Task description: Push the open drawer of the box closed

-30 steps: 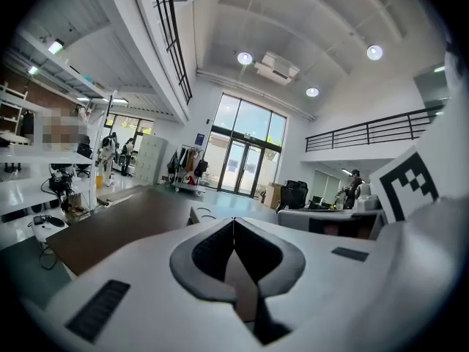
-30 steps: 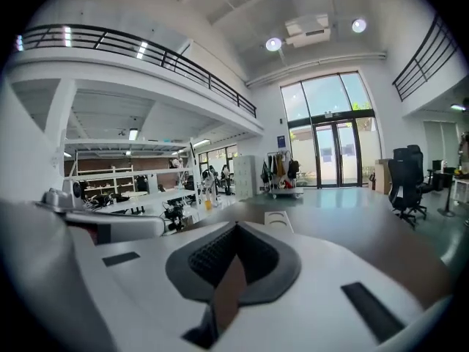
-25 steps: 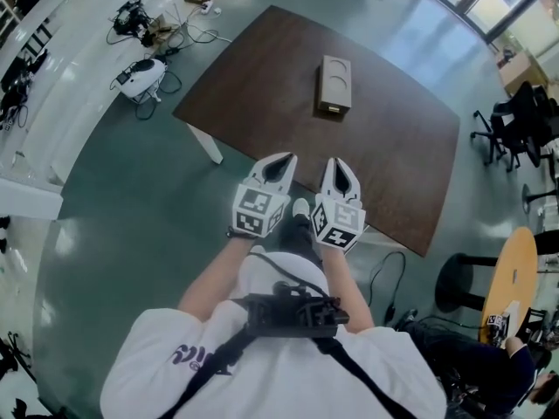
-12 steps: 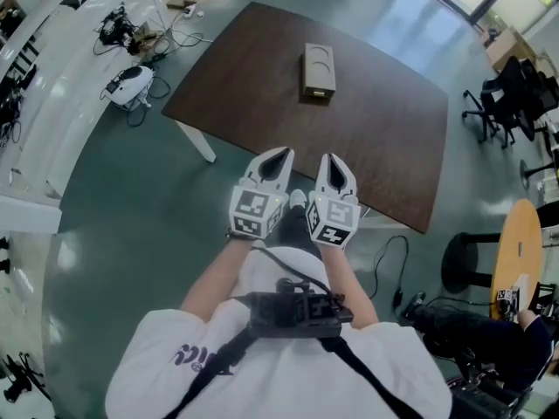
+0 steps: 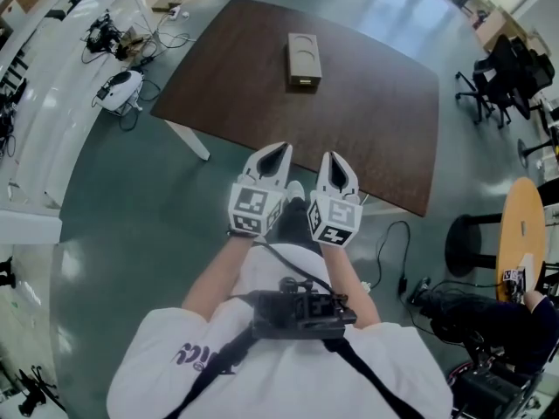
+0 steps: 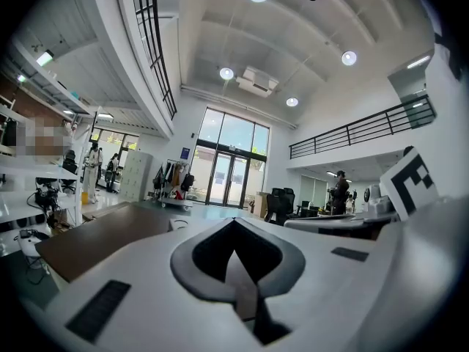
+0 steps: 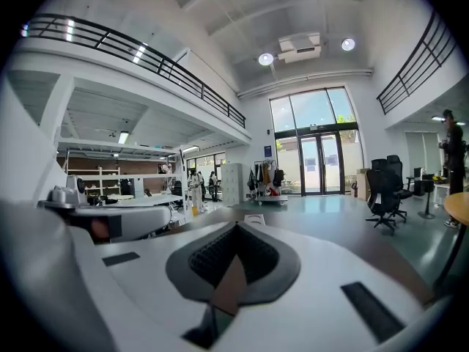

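A small tan box (image 5: 304,59) lies on the far part of the dark brown table (image 5: 262,103), its short drawer end facing me. How far the drawer stands out is too small to tell. My left gripper (image 5: 278,151) and right gripper (image 5: 335,160) are held side by side near the table's front edge, well short of the box. Both point level toward it with their jaws closed and nothing between them. Past the left gripper (image 6: 234,221) in the left gripper view I see the tabletop (image 6: 95,240); past the right gripper (image 7: 236,226) in the right gripper view the box (image 7: 254,218) shows small.
Black office chairs (image 5: 502,77) stand at the right. A black stool (image 5: 472,251) and a round wooden table (image 5: 517,260) are nearer on that side. A white bench with devices and cables (image 5: 113,90) runs along the left. A cable (image 5: 397,260) lies on the floor under the table's edge.
Both grippers, still side by side and shut, have come nearer to the table's front edge. The table and box have slid up and to the left in the head view.
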`<state>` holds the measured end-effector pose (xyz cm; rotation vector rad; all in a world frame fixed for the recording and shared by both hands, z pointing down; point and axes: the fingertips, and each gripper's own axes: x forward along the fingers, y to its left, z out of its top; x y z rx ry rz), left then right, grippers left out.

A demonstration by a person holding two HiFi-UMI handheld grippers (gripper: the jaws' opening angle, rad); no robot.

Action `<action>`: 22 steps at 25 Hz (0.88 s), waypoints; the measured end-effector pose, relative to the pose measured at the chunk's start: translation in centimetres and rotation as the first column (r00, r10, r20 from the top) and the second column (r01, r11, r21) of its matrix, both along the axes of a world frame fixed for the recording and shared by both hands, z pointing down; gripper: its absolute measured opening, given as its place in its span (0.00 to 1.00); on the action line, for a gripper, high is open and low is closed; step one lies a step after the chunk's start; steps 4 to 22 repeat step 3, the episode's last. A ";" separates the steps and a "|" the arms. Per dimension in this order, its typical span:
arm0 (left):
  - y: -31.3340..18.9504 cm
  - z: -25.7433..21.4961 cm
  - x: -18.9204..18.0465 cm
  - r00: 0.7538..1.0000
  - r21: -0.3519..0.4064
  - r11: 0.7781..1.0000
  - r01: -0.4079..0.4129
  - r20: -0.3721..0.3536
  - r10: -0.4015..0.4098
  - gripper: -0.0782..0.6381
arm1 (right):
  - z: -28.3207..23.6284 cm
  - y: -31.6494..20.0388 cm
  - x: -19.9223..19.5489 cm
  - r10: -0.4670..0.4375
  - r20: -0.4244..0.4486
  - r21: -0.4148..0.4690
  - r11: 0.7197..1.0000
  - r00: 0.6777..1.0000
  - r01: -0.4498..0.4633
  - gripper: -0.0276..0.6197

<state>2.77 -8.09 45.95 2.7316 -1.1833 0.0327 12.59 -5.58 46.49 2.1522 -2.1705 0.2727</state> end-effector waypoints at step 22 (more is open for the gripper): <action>0.2 0.7 0.9 1.000 -0.010 1.000 -0.015 0.006 0.015 0.12 | 0.8 0.0 0.8 0.007 0.004 -0.011 1.000 1.000 -0.007 0.05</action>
